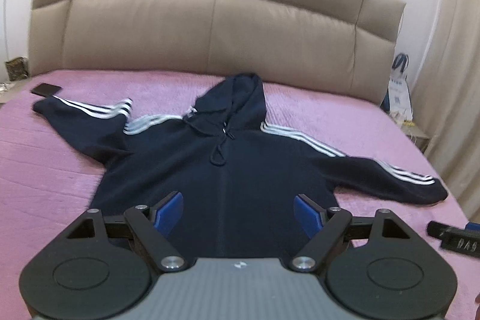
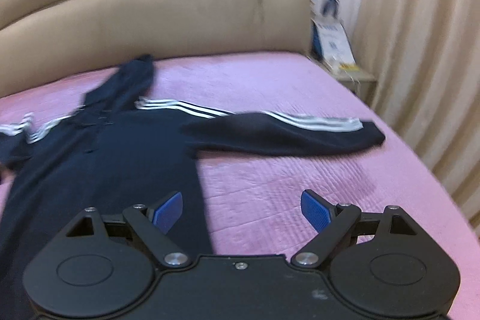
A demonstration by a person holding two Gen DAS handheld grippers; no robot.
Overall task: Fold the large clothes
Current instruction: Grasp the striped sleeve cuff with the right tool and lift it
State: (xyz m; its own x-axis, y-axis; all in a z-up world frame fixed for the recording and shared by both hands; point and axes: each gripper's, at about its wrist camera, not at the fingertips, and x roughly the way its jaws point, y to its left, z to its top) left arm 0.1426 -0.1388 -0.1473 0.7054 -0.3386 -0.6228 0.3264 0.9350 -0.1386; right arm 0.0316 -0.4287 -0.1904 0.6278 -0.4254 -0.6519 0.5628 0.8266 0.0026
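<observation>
A dark navy hoodie with white sleeve stripes lies flat, front up, on the pink bedspread, sleeves spread and hood toward the headboard. My left gripper is open and empty above the hoodie's lower body. My right gripper is open and empty above the hoodie's right side edge; the hoodie and its right sleeve lie ahead of it. The right gripper's tip also shows in the left wrist view at the right edge.
A beige padded headboard stands behind the bed. A black phone lies near the left sleeve cuff. A nightstand with a bag and curtains are to the right of the bed.
</observation>
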